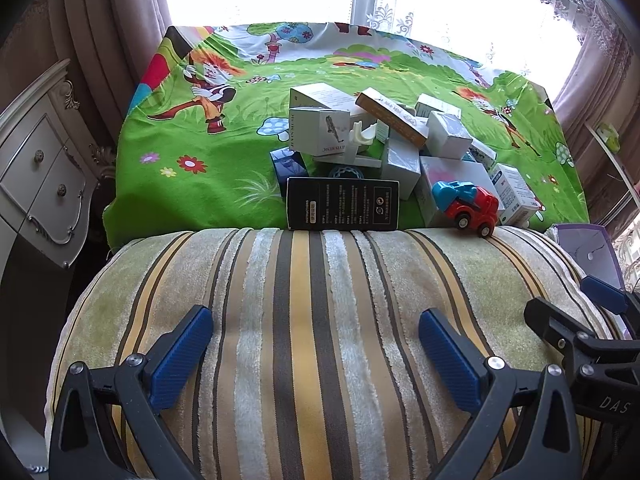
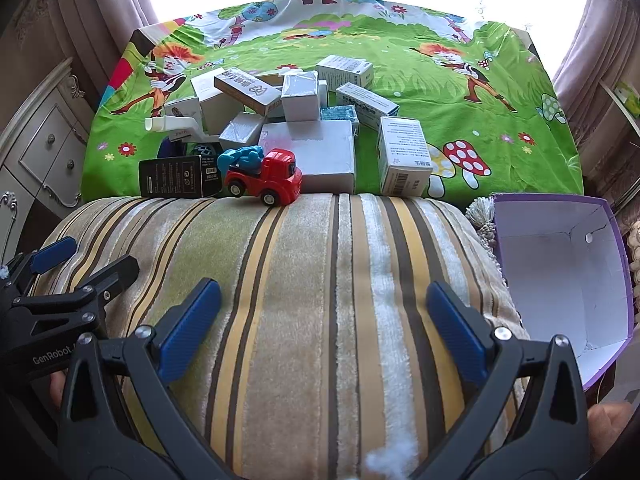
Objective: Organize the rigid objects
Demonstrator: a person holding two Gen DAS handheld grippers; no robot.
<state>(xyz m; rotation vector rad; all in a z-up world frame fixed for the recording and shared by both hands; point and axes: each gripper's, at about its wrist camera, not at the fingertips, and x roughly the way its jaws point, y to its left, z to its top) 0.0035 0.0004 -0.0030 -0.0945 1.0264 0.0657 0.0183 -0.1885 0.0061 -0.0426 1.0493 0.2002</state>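
Jumbled boxes (image 2: 308,148) (toy truck (image 2: 264,178) in front)

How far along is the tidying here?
Nothing looks done: the purple box is empty. Nothing is in hand; the left gripper and right gripper hover open over the striped cushion. The toy truck and piled boxes remain.

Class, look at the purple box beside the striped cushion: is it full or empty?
Empty. In the right wrist view the purple box lies open, and its bare white inside shows nothing in it; the pile of small boxes sits on the green cloth.
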